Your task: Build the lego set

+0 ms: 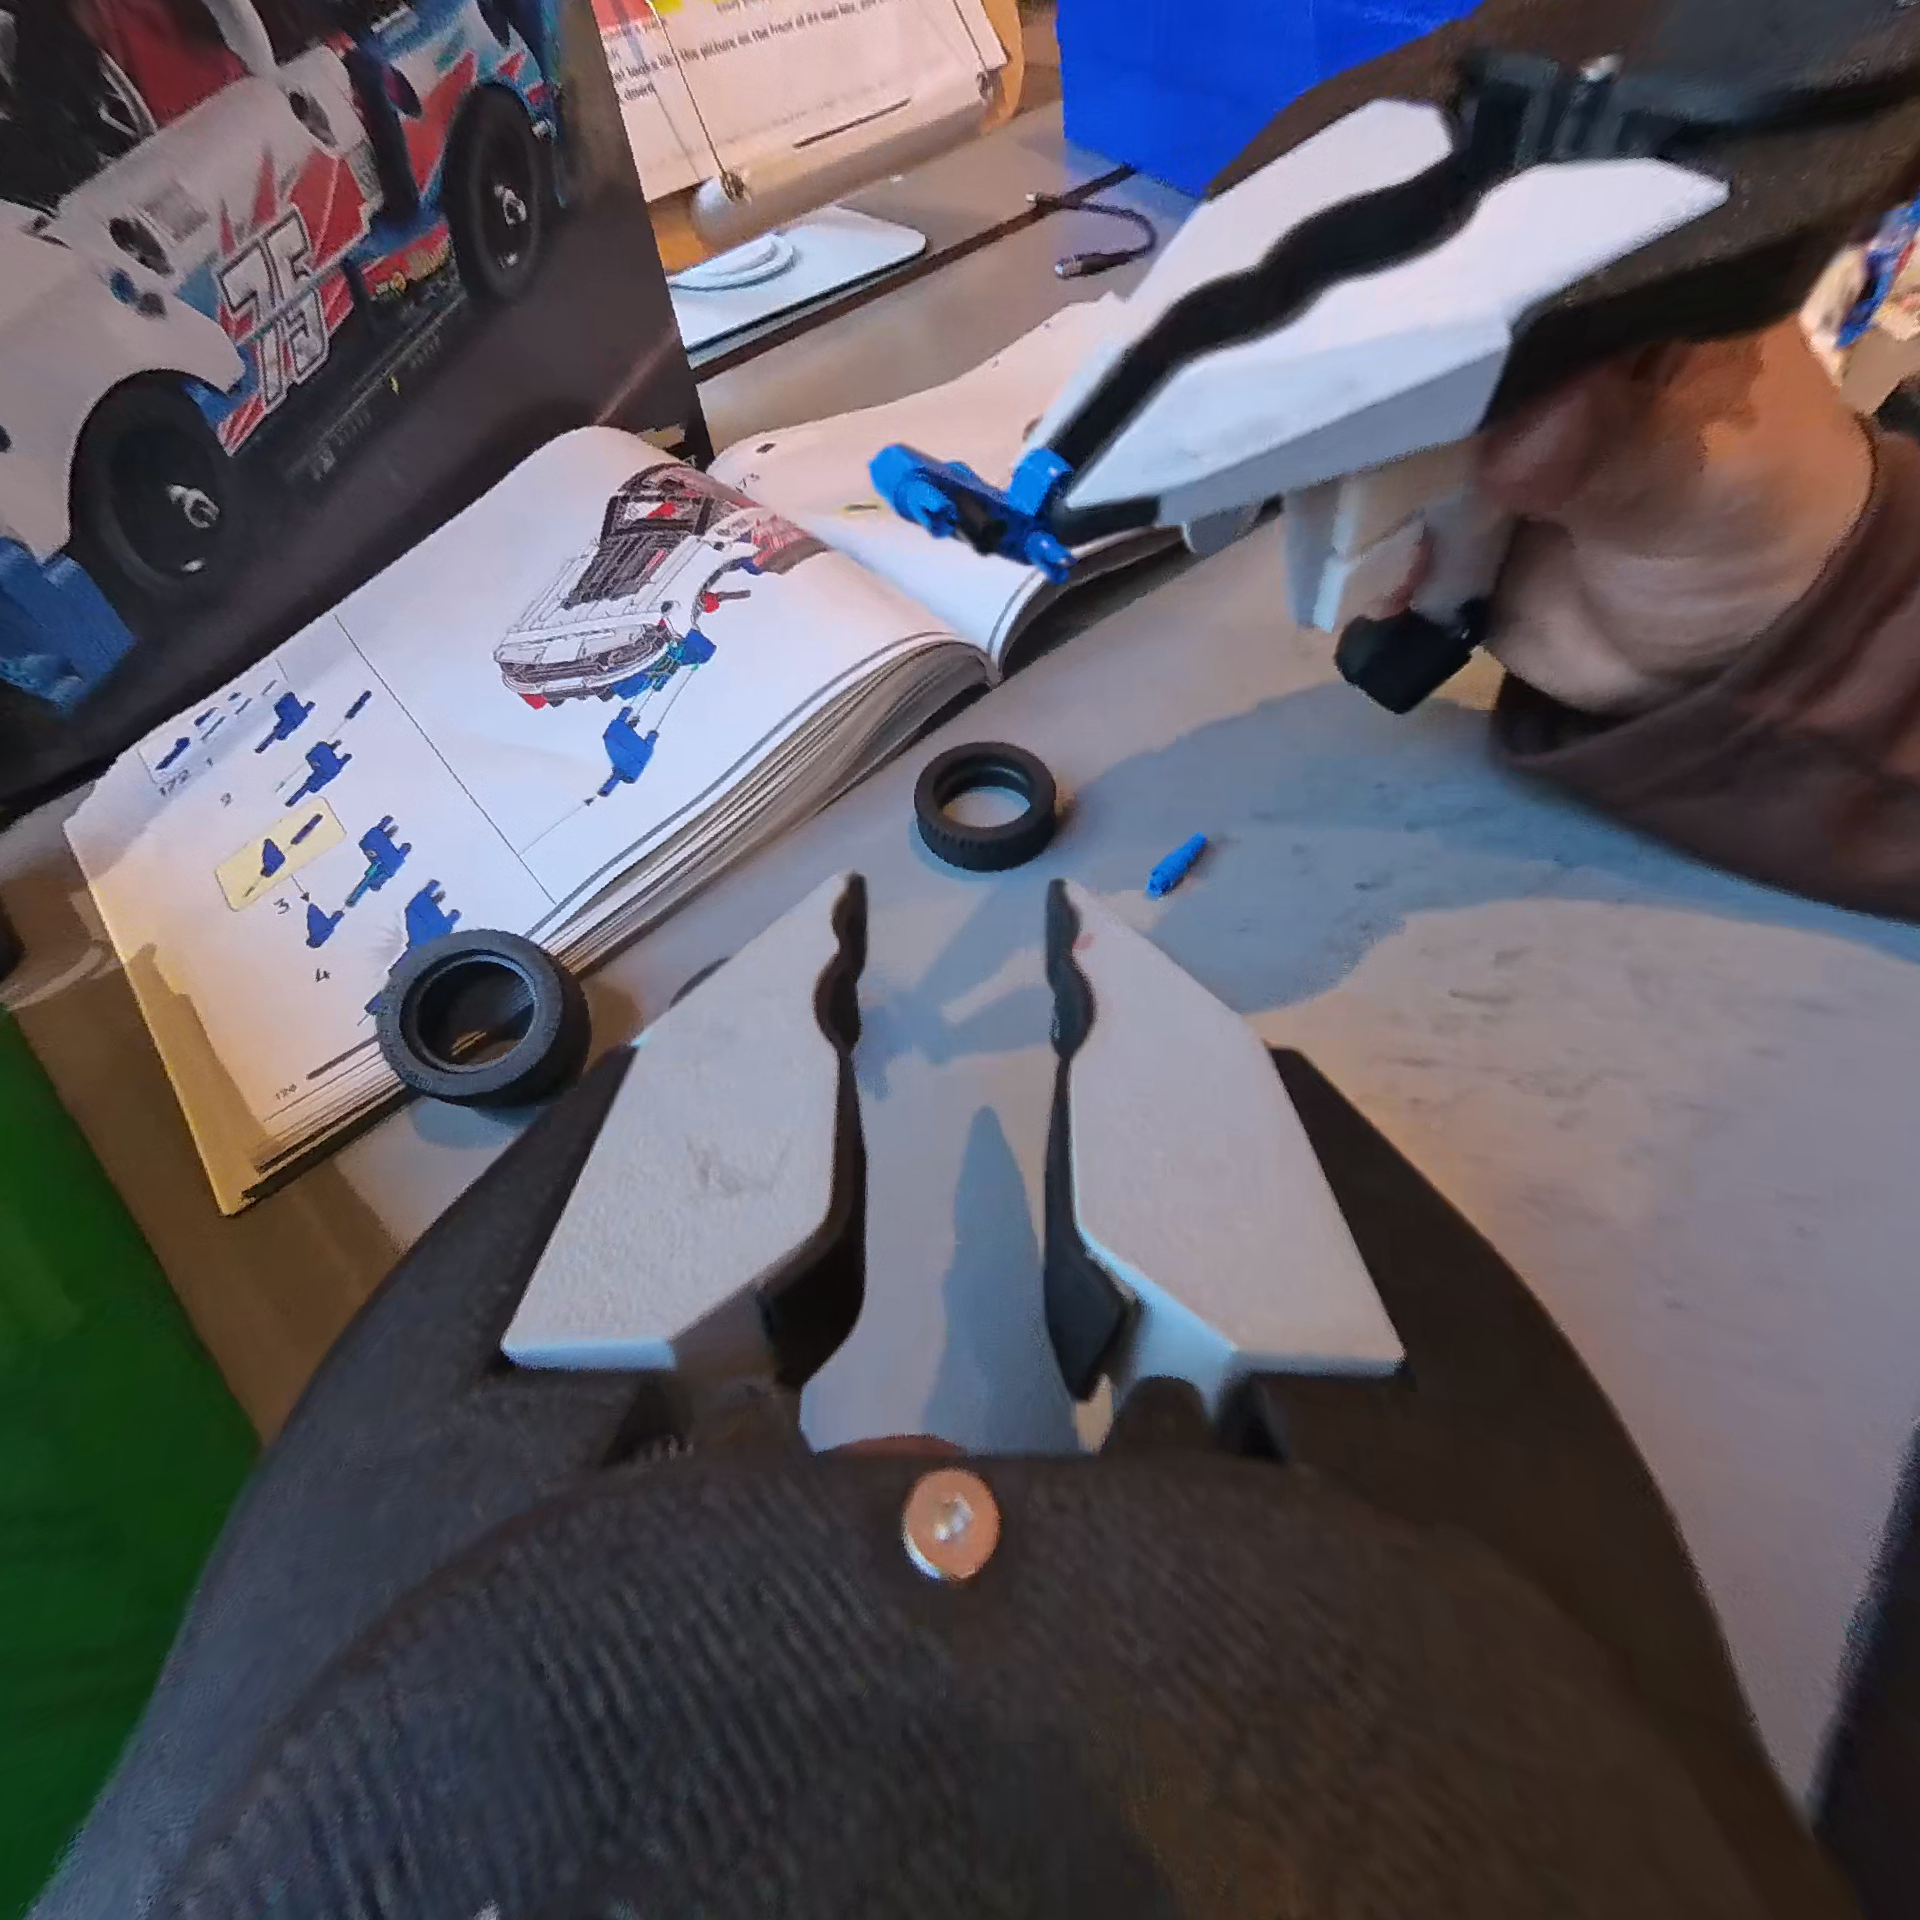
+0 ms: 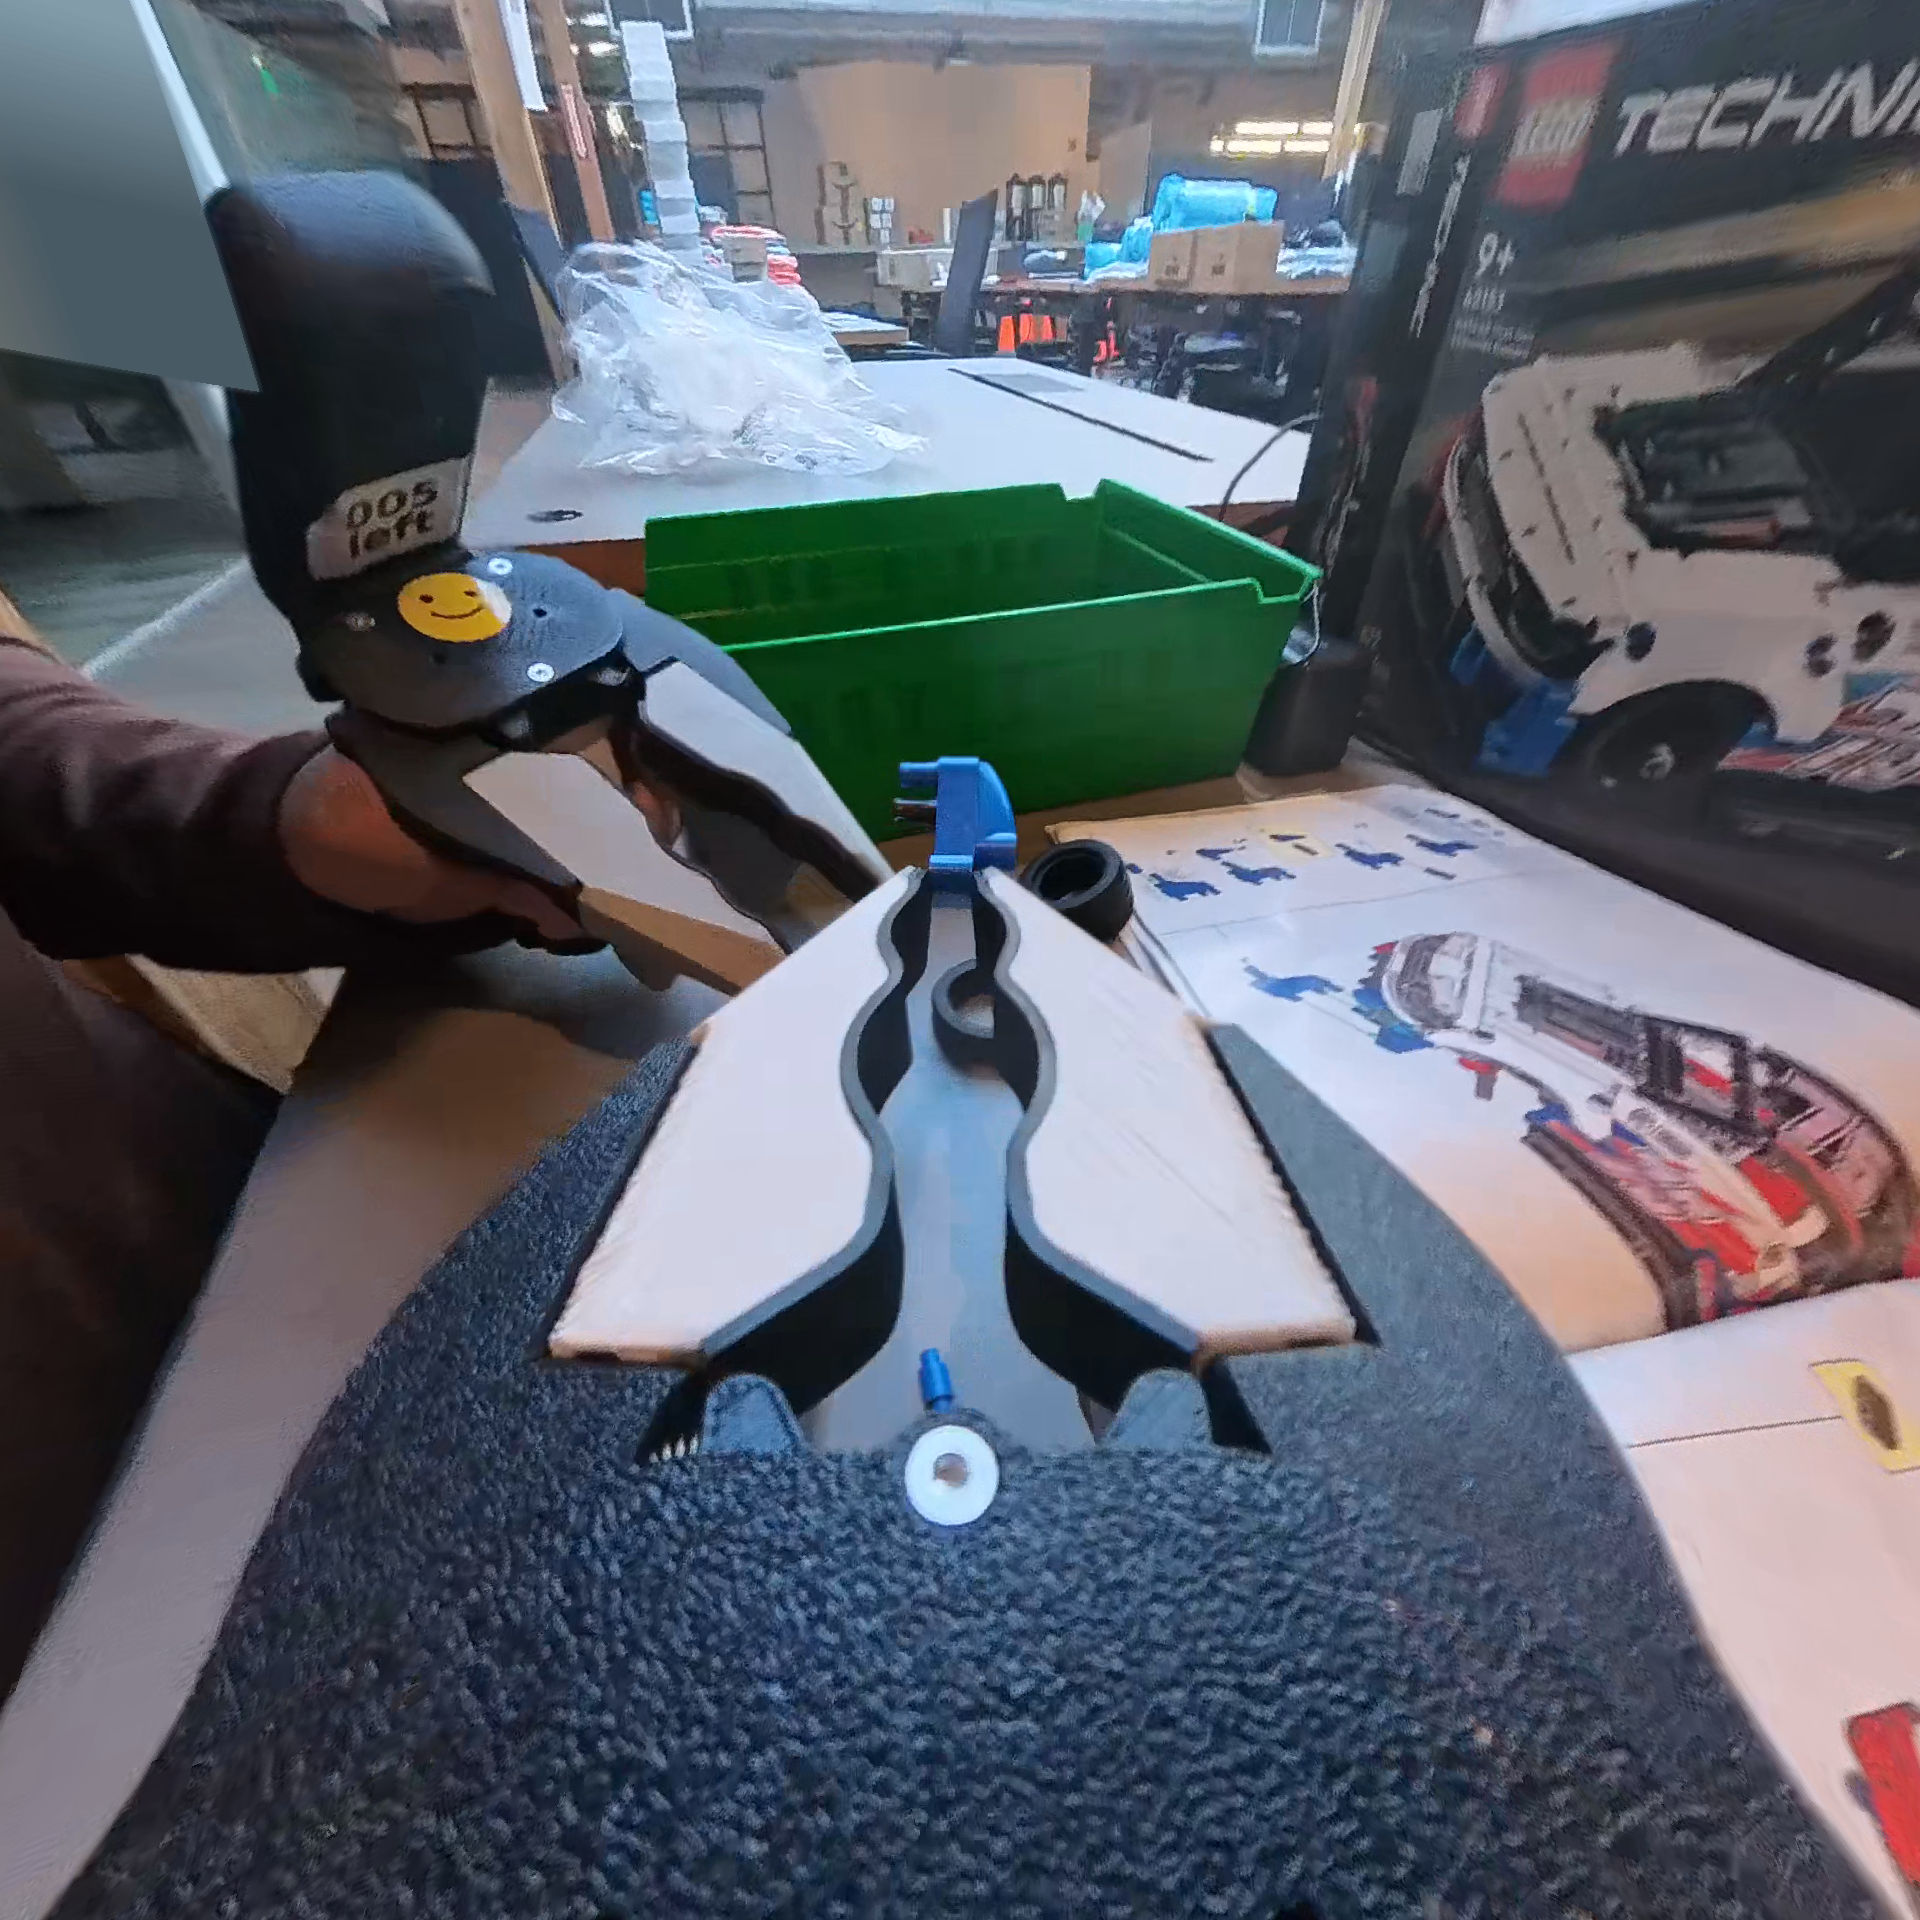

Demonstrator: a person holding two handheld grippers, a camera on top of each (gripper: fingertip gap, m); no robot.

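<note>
My right gripper (image 2: 951, 878) is shut on a small blue lego assembly (image 2: 961, 816) and holds it above the table. In the left wrist view the right gripper (image 1: 1049, 499) hangs over the open instruction booklet (image 1: 582, 727) with the blue assembly (image 1: 971, 509) sticking out of its tips. My left gripper (image 1: 954, 904) is open and empty, low over the table. It also shows in the right wrist view (image 2: 805, 914), just left of the blue assembly. A loose blue pin (image 1: 1177, 864) lies on the table to the right of the left gripper's tips.
Two black tyres lie near the booklet, one on the table (image 1: 985, 805) and one on the page corner (image 1: 483, 1013). The set's box (image 2: 1662, 468) stands behind the booklet (image 2: 1455, 987). A green bin (image 2: 977, 644) and a clear plastic bag (image 2: 707, 364) are beyond. My hands' fingertips stand some 6 cm from each other. The loose blue pin (image 1: 1177, 864) lies around 10 cm away from my left fingertips.
</note>
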